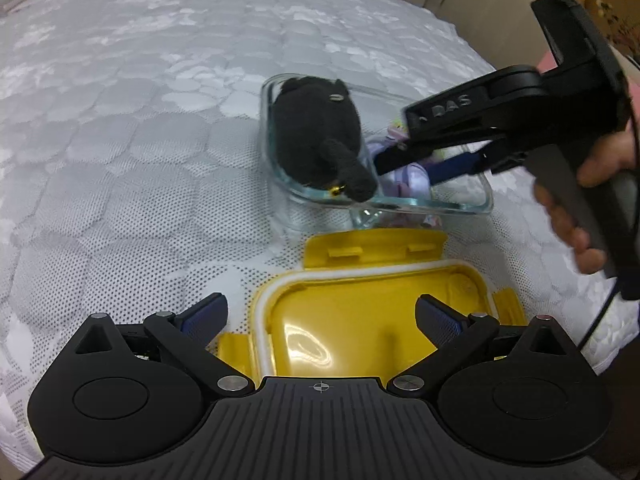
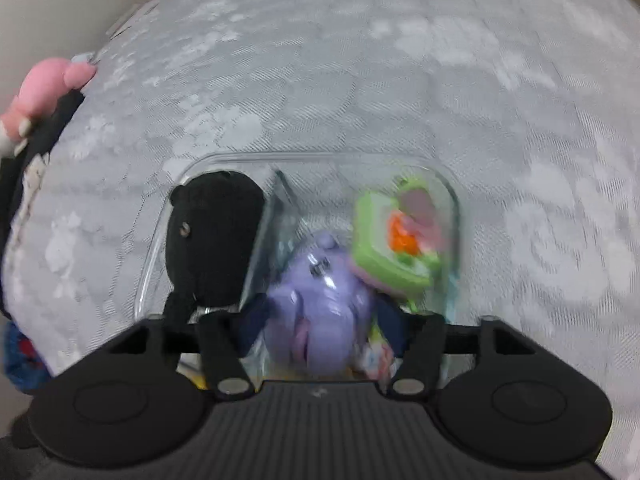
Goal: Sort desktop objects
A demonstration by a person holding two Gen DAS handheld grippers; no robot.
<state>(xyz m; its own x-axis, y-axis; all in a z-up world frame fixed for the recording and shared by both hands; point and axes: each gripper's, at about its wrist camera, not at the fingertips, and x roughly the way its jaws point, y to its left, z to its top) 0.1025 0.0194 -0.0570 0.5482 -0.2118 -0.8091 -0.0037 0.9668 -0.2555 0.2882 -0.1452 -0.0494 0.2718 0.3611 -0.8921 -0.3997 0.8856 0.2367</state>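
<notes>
A clear glass container (image 1: 486, 200) (image 2: 320, 155) stands on the cloth. A black plush toy (image 1: 316, 132) (image 2: 212, 236) fills one side of it. In the other side lie a purple toy (image 1: 412, 182) (image 2: 320, 292) and a green toy (image 2: 384, 236). My right gripper (image 1: 408, 172) (image 2: 322, 320) reaches down into the container, its blue pads either side of the purple toy; I see no squeeze. My left gripper (image 1: 320, 306) is open above a yellow lid (image 1: 360, 320) lying underside up just in front of the container.
White lace-patterned cloth (image 1: 140, 160) covers the rounded surface. A hand (image 1: 592, 200) holds the right gripper's handle at the right. Another hand (image 2: 44, 84) grips a black handle at the left edge. Beige floor shows beyond the cloth's edge.
</notes>
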